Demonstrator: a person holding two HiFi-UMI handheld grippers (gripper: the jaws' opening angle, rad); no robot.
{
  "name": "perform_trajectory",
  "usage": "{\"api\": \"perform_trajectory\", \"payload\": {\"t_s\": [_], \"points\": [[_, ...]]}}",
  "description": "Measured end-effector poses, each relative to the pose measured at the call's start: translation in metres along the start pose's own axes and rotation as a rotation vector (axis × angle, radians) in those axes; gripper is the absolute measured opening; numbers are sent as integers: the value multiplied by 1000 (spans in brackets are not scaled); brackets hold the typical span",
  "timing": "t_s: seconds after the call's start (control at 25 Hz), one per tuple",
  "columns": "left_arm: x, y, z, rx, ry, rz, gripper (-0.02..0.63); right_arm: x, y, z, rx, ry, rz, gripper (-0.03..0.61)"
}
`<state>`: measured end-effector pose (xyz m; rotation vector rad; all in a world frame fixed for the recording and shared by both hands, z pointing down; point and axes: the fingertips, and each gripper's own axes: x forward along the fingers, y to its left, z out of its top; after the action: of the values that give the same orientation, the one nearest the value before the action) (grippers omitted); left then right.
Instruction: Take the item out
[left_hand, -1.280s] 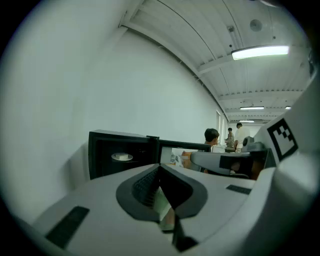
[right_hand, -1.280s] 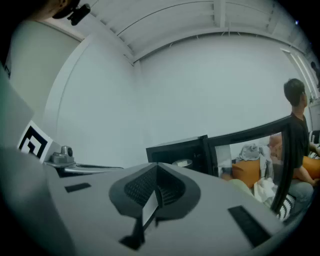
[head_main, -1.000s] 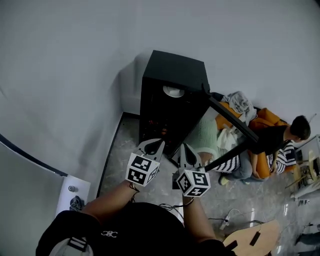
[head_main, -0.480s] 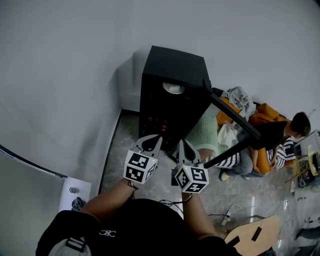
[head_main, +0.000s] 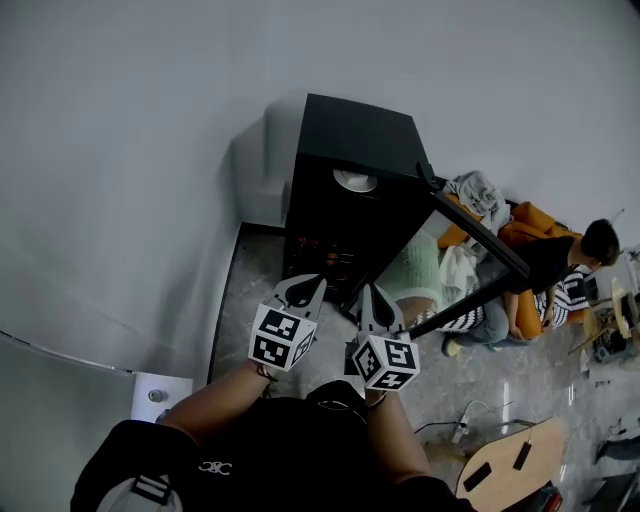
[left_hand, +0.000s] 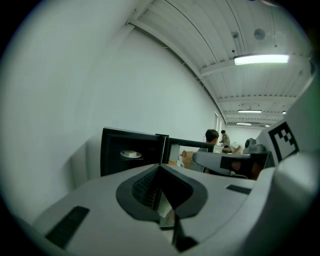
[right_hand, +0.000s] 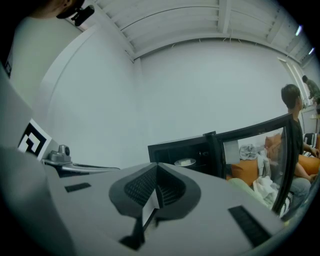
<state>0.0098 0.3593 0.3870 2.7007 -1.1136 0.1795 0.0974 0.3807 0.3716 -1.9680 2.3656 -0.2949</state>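
Black and boxy, the tall dark cabinet (head_main: 352, 140) stands in the corner against the plain white wall (head_main: 150, 120). Its smooth top is flat and square. Its see-through glass door with a thin black frame (head_main: 470, 262) hangs wide open to the right.

Inside, on a high shelf, sits the small round white dish (head_main: 354, 181). It is pale and shallow, and it shows in both gripper views too (a little bright oval in the dark box) (left_hand: 130, 154) (right_hand: 185, 162).

The left gripper (head_main: 312, 288) is smooth grey plastic with a pointed nose. Its jaws are pressed together with nothing between them, and the dark ridged pads (left_hand: 144, 186) meet in a thin line. The right gripper (head_main: 372, 300) has its jaws together as well, also with nothing in them, and its pads (right_hand: 141, 185) look bumpy like a comb.

Each gripper carries a cube with black-and-white square markers (head_main: 283, 338) (head_main: 386, 362). Both grippers point at the cabinet and are well apart from the dish.

Below them is the shiny grey stone floor (head_main: 250, 290). Behind the glass door a person in a dark top (head_main: 545, 275) sits beside soft orange cushions (head_main: 530, 235).
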Motion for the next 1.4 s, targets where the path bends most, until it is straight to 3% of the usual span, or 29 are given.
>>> {"api": "perform_trajectory", "payload": {"t_s": [0.52,0.96,1.24,1.4], "points": [[30,50,-2,-57,9,20,6,54,-5,3,-52,10,3,6],[131,81,10,-78,49,53,6,141,-67,14,-136,38,50,6],[193,92,13,-138,74,91,8,191,-104,23,-209,59,115,6],[213,100,11,-227,74,121,8,212,-113,20,-238,86,172,6]]}}
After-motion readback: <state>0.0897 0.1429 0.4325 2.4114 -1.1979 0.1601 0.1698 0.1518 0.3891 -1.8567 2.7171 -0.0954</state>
